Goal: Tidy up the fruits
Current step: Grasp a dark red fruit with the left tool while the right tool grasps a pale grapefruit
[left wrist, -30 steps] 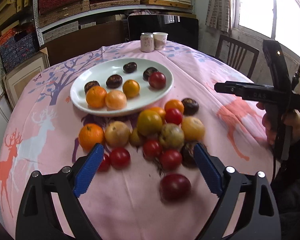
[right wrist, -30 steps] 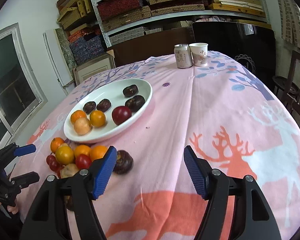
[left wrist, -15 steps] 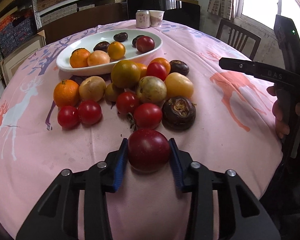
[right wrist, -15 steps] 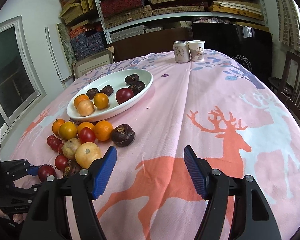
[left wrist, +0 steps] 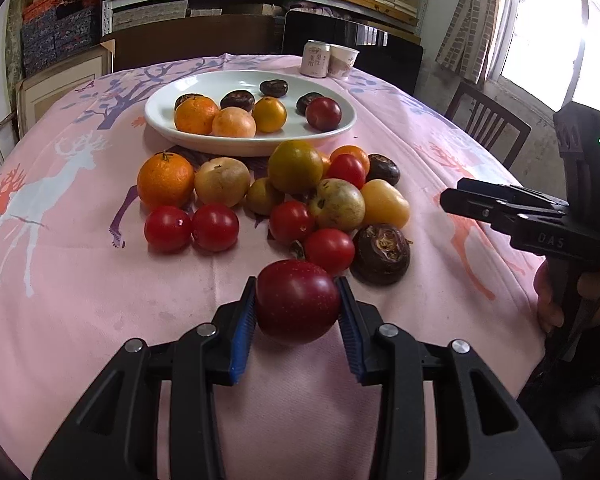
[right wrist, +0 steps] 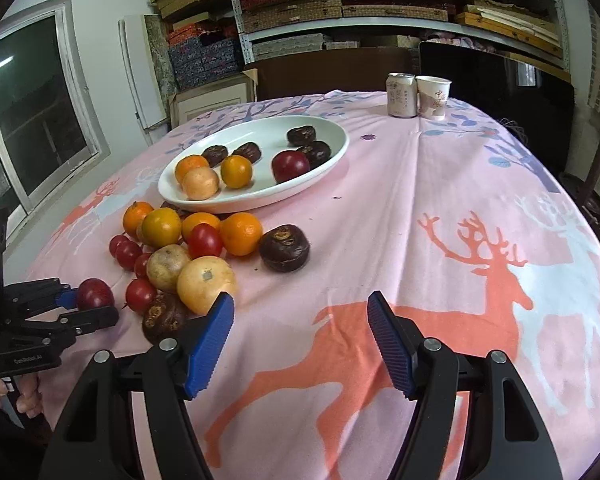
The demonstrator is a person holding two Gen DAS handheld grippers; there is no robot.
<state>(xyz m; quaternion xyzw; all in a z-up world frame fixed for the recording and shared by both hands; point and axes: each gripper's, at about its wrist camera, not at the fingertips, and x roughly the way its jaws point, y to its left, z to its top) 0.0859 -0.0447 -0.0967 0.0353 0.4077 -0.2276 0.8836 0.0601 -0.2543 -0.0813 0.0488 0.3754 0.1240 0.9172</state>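
With my left gripper (left wrist: 298, 312) clamped on a dark red plum (left wrist: 298, 300) at the near edge of the pile, I judge the job approx. a third done: white plate (left wrist: 162, 114) holds 8 fruits (3 orange/yellow, 1 red plum, 4 dark brown). Left on the pink tablecloth (left wrist: 80, 292): approx. 14 loose, i.e. 5 small red tomatoes, 2 dark brown, rest orange/yellow/tan; some may hide. My right gripper (right wrist: 300, 334) hangs wide, empty, beside the pile.
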